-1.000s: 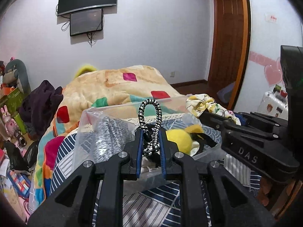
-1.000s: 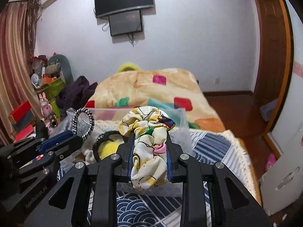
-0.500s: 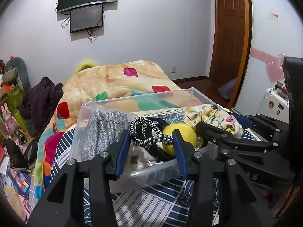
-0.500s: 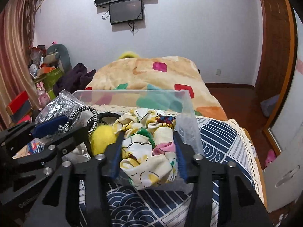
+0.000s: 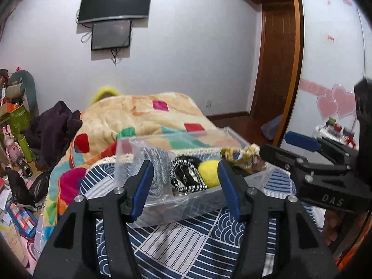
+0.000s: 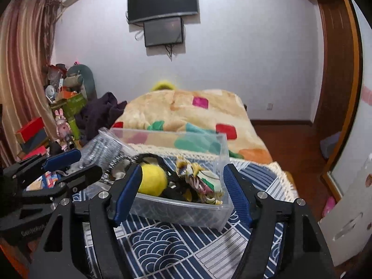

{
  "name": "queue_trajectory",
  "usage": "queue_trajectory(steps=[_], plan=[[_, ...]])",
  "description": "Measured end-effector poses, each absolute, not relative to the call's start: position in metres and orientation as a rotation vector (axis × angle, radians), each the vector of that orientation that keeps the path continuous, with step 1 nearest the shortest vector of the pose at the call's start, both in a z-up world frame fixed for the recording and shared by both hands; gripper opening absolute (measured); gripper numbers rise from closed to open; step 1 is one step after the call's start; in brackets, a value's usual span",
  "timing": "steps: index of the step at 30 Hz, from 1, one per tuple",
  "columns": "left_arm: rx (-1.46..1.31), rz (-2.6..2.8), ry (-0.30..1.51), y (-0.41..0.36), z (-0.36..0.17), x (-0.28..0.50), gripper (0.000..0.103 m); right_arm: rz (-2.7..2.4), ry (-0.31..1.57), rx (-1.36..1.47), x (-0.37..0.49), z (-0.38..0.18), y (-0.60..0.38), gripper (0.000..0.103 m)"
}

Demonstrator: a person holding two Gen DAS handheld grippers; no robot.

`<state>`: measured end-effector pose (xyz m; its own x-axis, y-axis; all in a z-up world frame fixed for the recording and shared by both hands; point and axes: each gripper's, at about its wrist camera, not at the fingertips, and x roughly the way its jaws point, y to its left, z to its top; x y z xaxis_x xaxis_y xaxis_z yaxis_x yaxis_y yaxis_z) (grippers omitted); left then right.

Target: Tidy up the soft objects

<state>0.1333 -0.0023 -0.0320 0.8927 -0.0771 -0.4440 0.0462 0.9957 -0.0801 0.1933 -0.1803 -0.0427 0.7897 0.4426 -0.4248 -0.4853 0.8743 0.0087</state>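
A clear plastic box [image 5: 162,207] [image 6: 186,211] sits on a blue patterned cloth [image 5: 186,244] [image 6: 162,244] on the bed. In it lie a black-and-white braided hair tie [image 5: 186,176], a yellow soft ball [image 5: 208,171] [image 6: 152,177], a floral scrunchie [image 5: 244,157] [image 6: 202,179], black bands and a grey knitted item in a bag [image 5: 154,162] [image 6: 102,146]. My left gripper [image 5: 186,186] is open and empty in front of the box. My right gripper [image 6: 182,186] is open and empty, just short of the box's near wall.
A cream blanket with coloured squares [image 5: 151,116] [image 6: 186,109] covers the bed behind the box. A dark garment [image 5: 53,125] and cluttered toys and boxes [image 6: 58,107] lie at the left. Wooden floor and a door [image 6: 334,69] are at the right.
Both grippers opened and let go: the braided hair tie and the floral scrunchie now lie in the box. Both grippers have drawn back from it.
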Motion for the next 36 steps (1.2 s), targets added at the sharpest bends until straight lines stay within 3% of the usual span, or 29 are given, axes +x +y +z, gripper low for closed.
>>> queue_trajectory(steps=[8, 11, 14, 20, 36], plan=[[-0.074, -0.053, 0.339, 0.003, 0.003, 0.094, 0.058, 0.517, 0.303, -0.090, 0.162, -0.016, -0.184, 0.070], [-0.070, -0.053, 0.305, 0.003, 0.009, 0.082, 0.068, 0.518, 0.259, -0.063, 0.153, -0.009, -0.190, 0.082], [-0.083, -0.058, 0.283, 0.004, 0.012, 0.073, 0.076, 0.523, 0.239, -0.054, 0.149, -0.009, -0.193, 0.084], [-0.075, -0.045, 0.254, 0.004, 0.010, 0.061, 0.087, 0.514, 0.200, -0.053, 0.140, -0.012, -0.191, 0.102], [-0.079, -0.035, 0.236, 0.008, 0.007, 0.051, 0.094, 0.519, 0.180, -0.031, 0.125, -0.018, -0.197, 0.103]])
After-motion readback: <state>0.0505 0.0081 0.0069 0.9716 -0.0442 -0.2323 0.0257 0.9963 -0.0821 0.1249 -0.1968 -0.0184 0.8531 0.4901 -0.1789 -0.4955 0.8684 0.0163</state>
